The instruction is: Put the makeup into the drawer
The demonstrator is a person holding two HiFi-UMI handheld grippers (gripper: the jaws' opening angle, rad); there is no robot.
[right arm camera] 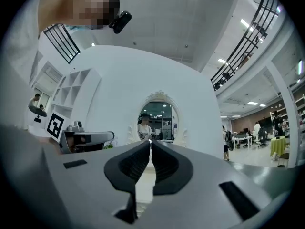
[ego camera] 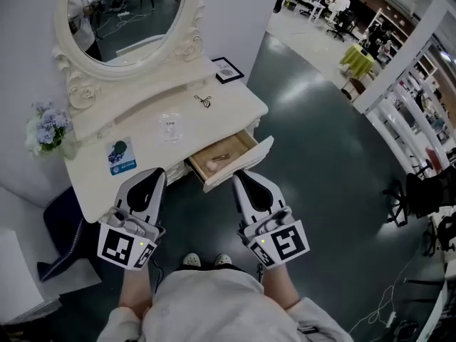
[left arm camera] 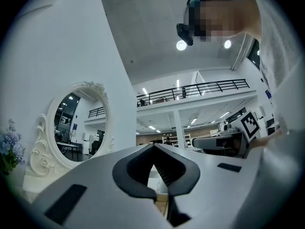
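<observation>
Closest, below the head camera: left gripper and right gripper, held short of the desk's front edge, one on either side of the open drawer. Left fingers and right fingers meet tip to tip on nothing, so no carry seems under way. Makeup: a slim stick and a small rounded piece lie inside the drawer; placing looks done. A clear item rests mid-desk, its kind uncertain. The drawer probably awaits closing.
</observation>
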